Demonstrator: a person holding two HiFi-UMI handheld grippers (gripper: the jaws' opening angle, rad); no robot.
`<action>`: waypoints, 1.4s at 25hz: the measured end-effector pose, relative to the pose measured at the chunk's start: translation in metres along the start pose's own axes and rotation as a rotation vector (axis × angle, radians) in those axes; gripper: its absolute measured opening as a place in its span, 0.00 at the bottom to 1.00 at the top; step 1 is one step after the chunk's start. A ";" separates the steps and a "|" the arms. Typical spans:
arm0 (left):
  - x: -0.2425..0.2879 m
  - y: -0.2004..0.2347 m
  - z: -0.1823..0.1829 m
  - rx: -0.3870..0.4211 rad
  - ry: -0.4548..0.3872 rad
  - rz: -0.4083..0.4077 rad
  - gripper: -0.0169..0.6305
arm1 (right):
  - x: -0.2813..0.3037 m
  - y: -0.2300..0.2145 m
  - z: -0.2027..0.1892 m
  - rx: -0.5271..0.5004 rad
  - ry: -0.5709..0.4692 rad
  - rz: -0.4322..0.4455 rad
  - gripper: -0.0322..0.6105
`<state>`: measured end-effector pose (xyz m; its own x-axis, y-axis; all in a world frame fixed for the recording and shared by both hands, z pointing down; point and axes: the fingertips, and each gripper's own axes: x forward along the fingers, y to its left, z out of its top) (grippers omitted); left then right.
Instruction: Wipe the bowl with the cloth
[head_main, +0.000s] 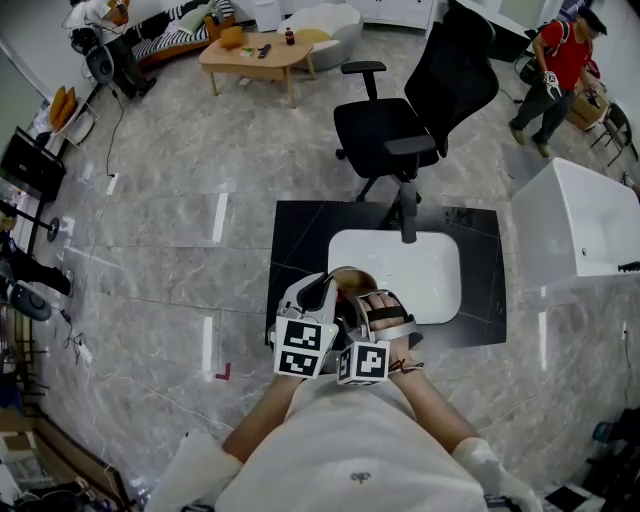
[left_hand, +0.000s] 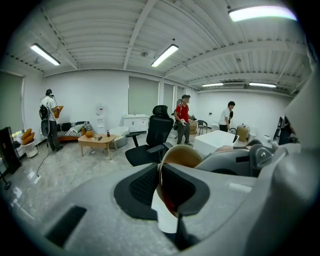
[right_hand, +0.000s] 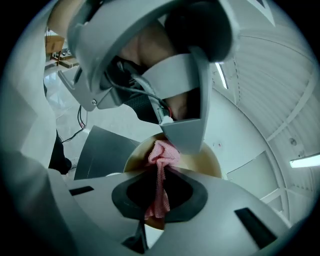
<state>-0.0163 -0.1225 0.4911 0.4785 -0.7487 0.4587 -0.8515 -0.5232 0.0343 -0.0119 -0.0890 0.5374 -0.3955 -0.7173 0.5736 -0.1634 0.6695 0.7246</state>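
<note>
A tan bowl (head_main: 347, 277) is held in the air over the near edge of a white tray (head_main: 425, 275). My left gripper (head_main: 330, 290) is shut on the bowl's rim; in the left gripper view the rim (left_hand: 181, 156) runs between the jaws of that gripper (left_hand: 161, 175). My right gripper (head_main: 368, 305) is shut on a pink cloth (right_hand: 160, 170). The cloth's bunched end lies inside the bowl (right_hand: 212, 162), just ahead of the right gripper (right_hand: 159, 177). The left gripper's grey finger (right_hand: 186, 132) hangs over the bowl there.
The tray lies on a black table (head_main: 300, 235). A black office chair (head_main: 415, 105) stands right behind it, and a white tub (head_main: 580, 215) to the right. Farther off are a wooden coffee table (head_main: 255, 55) and a person in red (head_main: 562, 58).
</note>
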 end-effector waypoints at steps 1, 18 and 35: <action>0.000 0.000 -0.001 -0.003 0.002 0.000 0.07 | 0.000 0.000 -0.001 0.004 0.002 0.002 0.09; -0.001 0.002 -0.022 0.009 0.047 0.011 0.07 | -0.001 0.012 -0.022 0.075 0.055 0.105 0.09; 0.005 0.014 -0.054 -0.132 0.114 0.006 0.06 | -0.033 -0.016 -0.020 0.699 -0.177 0.136 0.09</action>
<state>-0.0377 -0.1116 0.5414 0.4520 -0.6969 0.5568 -0.8788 -0.4550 0.1439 0.0221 -0.0797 0.5142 -0.5839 -0.6171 0.5275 -0.6177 0.7594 0.2046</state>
